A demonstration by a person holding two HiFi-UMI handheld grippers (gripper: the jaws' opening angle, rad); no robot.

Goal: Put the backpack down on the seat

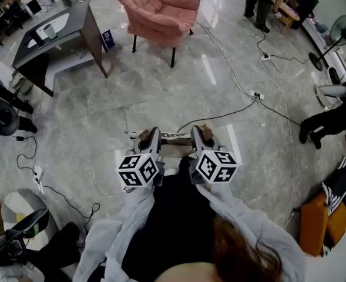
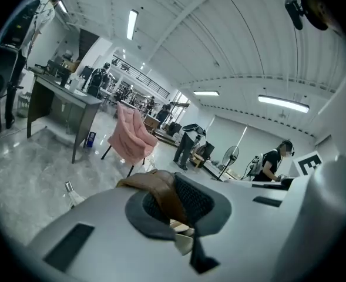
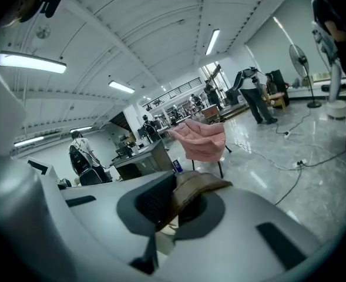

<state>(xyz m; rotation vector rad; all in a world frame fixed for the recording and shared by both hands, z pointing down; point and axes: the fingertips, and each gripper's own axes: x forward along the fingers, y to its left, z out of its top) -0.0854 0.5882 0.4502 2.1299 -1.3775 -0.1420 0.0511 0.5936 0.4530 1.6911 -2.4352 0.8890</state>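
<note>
Backpack straps (image 1: 205, 129), brown, run out of both grippers in the head view, close in front of the person's body. The left gripper (image 1: 145, 137) and the right gripper (image 1: 202, 133) sit side by side, level with each other, their marker cubes toward the camera. A black mass (image 1: 173, 216) hangs between the grey sleeves; whether it is the bag's body or clothing I cannot tell. The pink chair (image 1: 158, 9) stands well apart, across the pale stone floor (image 1: 161, 93) near the top of the view, its seat bare. A dark desk (image 1: 55, 31) is to its left, and cables (image 1: 231, 113) trail over the floor.

In the left gripper view the jaws are clamped together on a brown strap (image 2: 161, 187), which folds over the dark mesh pad. The pink chair (image 2: 133, 137) is ahead on the floor, with the desk (image 2: 67, 98) to its left.

In the right gripper view the jaws are likewise pressed tight on a brown strap (image 3: 195, 185), lying across the pad. The pink chair (image 3: 203, 138) is straight ahead, and the desk (image 3: 142, 157) just left of it
</note>
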